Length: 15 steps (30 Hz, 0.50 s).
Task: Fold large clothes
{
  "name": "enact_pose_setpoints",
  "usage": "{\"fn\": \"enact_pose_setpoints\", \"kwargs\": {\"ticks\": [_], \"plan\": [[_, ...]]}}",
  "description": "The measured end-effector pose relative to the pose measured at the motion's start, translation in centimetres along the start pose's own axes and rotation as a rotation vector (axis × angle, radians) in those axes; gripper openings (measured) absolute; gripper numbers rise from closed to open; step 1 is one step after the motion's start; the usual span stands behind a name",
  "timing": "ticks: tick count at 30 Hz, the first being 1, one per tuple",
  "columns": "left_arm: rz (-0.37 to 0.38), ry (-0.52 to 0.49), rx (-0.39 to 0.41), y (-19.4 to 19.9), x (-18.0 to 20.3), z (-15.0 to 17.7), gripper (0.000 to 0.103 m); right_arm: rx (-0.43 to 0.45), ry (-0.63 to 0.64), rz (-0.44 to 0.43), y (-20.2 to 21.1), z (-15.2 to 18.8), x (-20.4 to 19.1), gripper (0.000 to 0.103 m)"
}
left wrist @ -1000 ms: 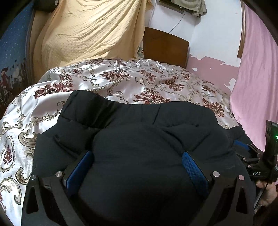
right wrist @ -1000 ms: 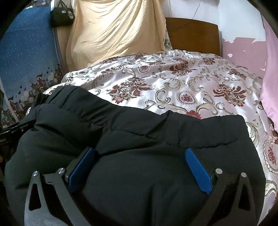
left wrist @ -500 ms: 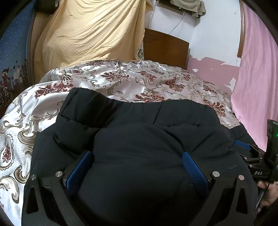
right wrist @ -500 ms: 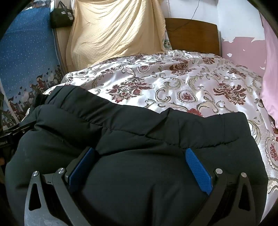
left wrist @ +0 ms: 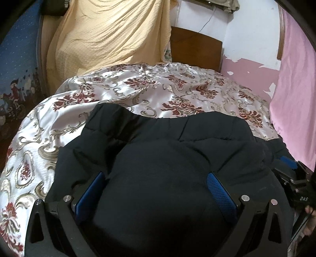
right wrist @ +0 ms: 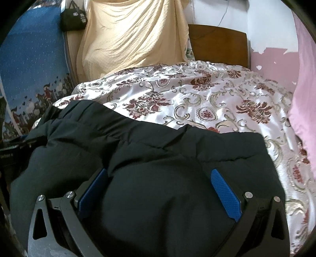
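A black padded jacket (left wrist: 158, 150) lies on the floral satin bedspread (left wrist: 150, 89) and fills the lower half of both wrist views; it shows in the right wrist view (right wrist: 158, 158) too. My left gripper (left wrist: 156, 178) has its blue pads wide apart with a thick bulge of jacket between them. My right gripper (right wrist: 158, 176) stands the same way, jacket bunched between its pads. The right gripper's body shows at the right edge of the left wrist view (left wrist: 296, 183). The fingertips are sunk in the fabric.
A yellow cloth (left wrist: 110, 39) hangs at the bed's far left. A wooden headboard (left wrist: 195, 49) stands behind the bed. A pink curtain (left wrist: 292, 98) hangs on the right, a blue patterned panel (right wrist: 29, 75) on the left with a black bag (right wrist: 73, 17).
The jacket's far edge has shifted a little nearer and both views have tilted slightly. The pads hold the same spread around the fabric.
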State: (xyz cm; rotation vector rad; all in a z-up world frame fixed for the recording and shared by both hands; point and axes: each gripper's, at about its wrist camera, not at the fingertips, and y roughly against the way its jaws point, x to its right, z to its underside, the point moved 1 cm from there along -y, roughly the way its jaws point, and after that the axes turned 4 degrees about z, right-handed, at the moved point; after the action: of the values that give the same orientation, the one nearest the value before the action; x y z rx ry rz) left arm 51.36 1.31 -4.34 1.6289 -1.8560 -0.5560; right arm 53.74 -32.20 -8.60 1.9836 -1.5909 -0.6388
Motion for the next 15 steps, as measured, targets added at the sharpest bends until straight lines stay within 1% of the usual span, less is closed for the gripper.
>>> {"fn": "enact_pose_setpoints", "kwargs": {"ticks": [2, 7, 11, 15], "plan": [[-0.003, 0.002, -0.014, 0.5, -0.1, -0.1, 0.103, 0.0, 0.015, 0.007, 0.9, 0.0, -0.2, 0.102], [0.011, 0.016, 0.007, 3.0, -1.0, 0.1, 0.103, 0.007, 0.046, 0.026, 3.7, 0.2, 0.4, 0.102], [0.005, 0.027, 0.012, 5.4, -3.0, 1.1, 0.103, 0.024, -0.01, 0.008, 6.5, 0.8, 2.7, 0.102], [0.006, 0.037, -0.022, 6.9, -5.2, 2.2, 0.103, 0.015, -0.049, 0.01, 8.5, 1.9, 5.7, 0.102]]}}
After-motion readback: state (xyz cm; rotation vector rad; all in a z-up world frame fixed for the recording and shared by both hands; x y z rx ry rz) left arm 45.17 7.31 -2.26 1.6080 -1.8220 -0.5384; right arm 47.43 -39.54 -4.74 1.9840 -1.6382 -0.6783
